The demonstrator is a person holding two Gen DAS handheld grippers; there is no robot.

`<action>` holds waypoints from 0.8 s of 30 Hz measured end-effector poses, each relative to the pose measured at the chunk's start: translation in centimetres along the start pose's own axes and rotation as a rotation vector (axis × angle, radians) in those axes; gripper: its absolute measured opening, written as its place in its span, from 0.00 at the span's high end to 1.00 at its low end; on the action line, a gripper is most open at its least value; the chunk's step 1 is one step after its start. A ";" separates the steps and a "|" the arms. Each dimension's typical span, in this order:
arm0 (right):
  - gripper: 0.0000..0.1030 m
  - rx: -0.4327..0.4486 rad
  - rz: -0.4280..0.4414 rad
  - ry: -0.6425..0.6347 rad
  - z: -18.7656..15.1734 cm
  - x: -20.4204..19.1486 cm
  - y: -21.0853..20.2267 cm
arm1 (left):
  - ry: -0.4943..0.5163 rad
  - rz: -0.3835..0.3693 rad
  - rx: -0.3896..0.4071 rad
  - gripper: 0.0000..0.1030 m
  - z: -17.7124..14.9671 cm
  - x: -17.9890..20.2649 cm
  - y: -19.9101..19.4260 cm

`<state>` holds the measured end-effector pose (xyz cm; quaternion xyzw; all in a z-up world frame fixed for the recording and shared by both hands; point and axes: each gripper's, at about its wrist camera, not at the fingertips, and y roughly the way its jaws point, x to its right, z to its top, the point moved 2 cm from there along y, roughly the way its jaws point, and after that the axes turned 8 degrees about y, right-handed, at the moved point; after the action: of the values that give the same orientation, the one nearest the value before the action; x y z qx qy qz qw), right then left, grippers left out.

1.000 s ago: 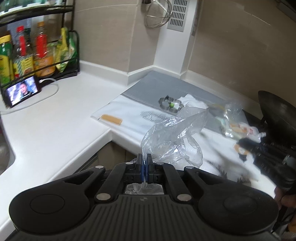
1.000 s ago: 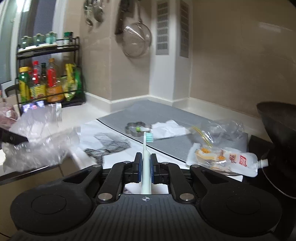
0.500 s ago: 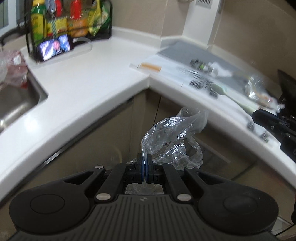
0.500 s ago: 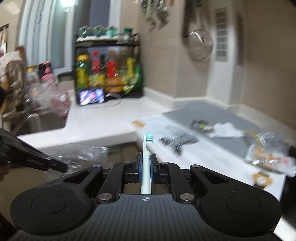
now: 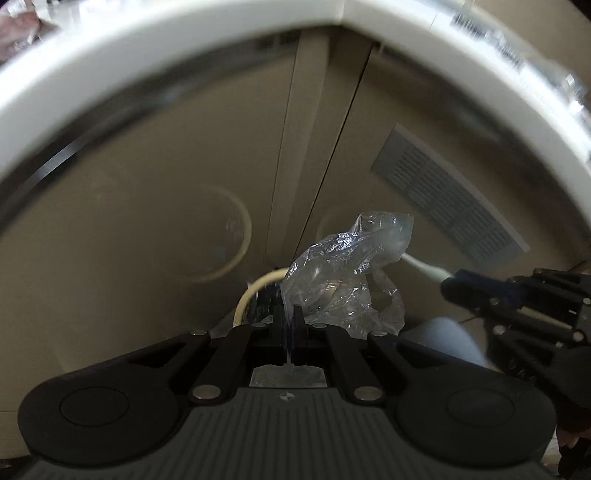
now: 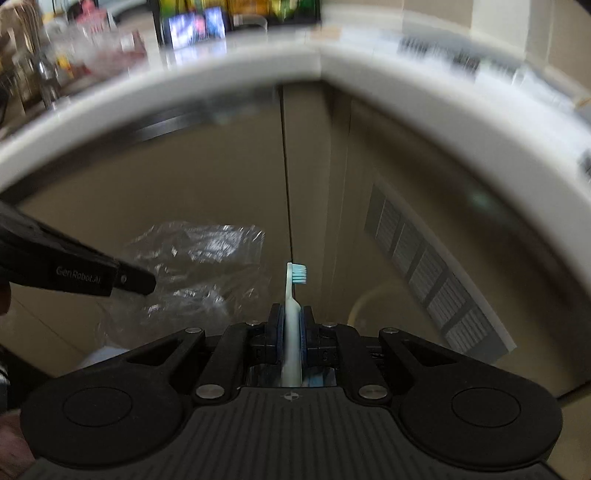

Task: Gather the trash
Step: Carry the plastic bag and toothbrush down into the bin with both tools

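While left tool [image 5: 289, 316] pinches plastic bag [image 5: 345, 280], right tool [image 6: 291, 321] clamps toothbrush [image 6: 293, 295] (bristles forward).

The plastic bag [image 5: 347, 273] hangs ahead of the left claw [image 5: 289, 317], below the surface [image 5: 184, 51] edge, before the cabinet doors [image 5: 147, 221]. The toothbrush [image 6: 293, 314] stands in the right claw [image 6: 292, 325], right of the bag. A bin rim [image 5: 255, 291] lies beneath.

You are in a home kitchen: a white counter [image 6: 258, 74], brown cupboard doors [image 6: 207, 177], and bottles [image 6: 236, 7] up top.
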<state>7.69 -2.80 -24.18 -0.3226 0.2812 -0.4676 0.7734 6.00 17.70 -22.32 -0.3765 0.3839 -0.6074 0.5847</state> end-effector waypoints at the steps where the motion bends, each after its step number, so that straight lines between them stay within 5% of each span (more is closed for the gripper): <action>1: 0.90 -0.020 -0.006 -0.003 -0.4 -0.1 1.0 | 0.003 0.005 -0.018 0.99 0.0 0.0 0.9; 10: 0.90 -0.196 -0.044 -0.023 -2.3 -0.3 8.8 | 0.044 -0.005 -0.172 0.99 -0.2 0.7 9.5; 24: 0.90 -0.348 -0.114 -0.017 -3.1 0.3 18.2 | 0.041 0.007 -0.323 0.99 -0.3 -0.2 18.2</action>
<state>15.41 2.68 -40.05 -0.4709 0.3326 -0.4524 0.6804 13.38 17.56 -38.93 -0.4516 0.4897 -0.5434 0.5108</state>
